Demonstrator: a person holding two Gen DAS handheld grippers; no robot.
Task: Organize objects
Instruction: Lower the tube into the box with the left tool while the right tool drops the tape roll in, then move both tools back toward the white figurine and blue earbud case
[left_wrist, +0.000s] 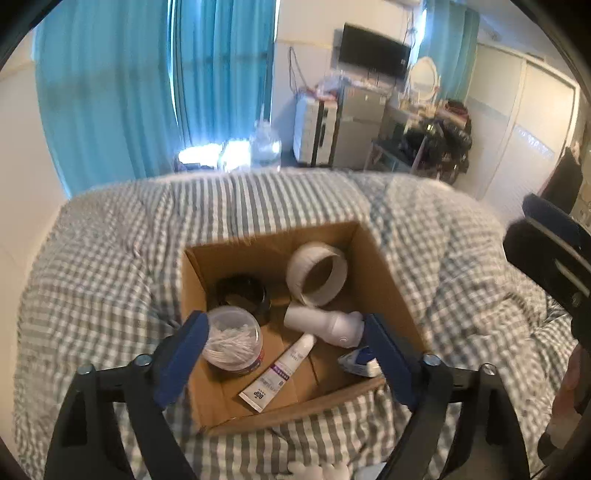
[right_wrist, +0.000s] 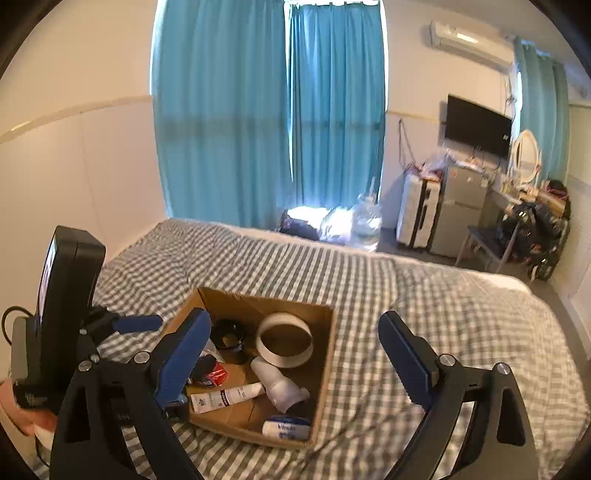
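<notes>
A cardboard box (left_wrist: 384, 269) is sitting on the checked bed cover (left_wrist: 110, 240), and the things to organize are lying inside it. The left gripper (left_wrist: 286, 354) is hovering just above the near side of the box with its jaws standing wide and nothing between them. The right gripper (right_wrist: 295, 365) is also hanging above the bed, a little to the right of the box, jaws wide and empty.

Inside the box, a round tub of cotton swabs (left_wrist: 233, 341) is standing near the left finger (left_wrist: 181, 358). It is looking light and stiff, with smooth plastic walls, so I judge it is best to take it across the body under the lid, and not too hard, because the thin wall may bend. A white tube (left_wrist: 280, 373) is lying flat on the bottom; it is soft and will squash, so the firmer cap end is the safer place. The white bottle (left_wrist: 325, 323) is lying on its side and may roll; its narrow part seems good for the fingers. A white ring-shaped roll (left_wrist: 317, 273) is leaning at the far side, touching the wall; it is probably light, and one finger can go inside the ring. A black jar (left_wrist: 242, 295) is behind the tub and looks heavier and slippery. A small blue-and-white pack (left_wrist: 360, 360) is lying in the near right corner, partly hidden by the right finger (left_wrist: 391, 362) of the left gripper.
</notes>
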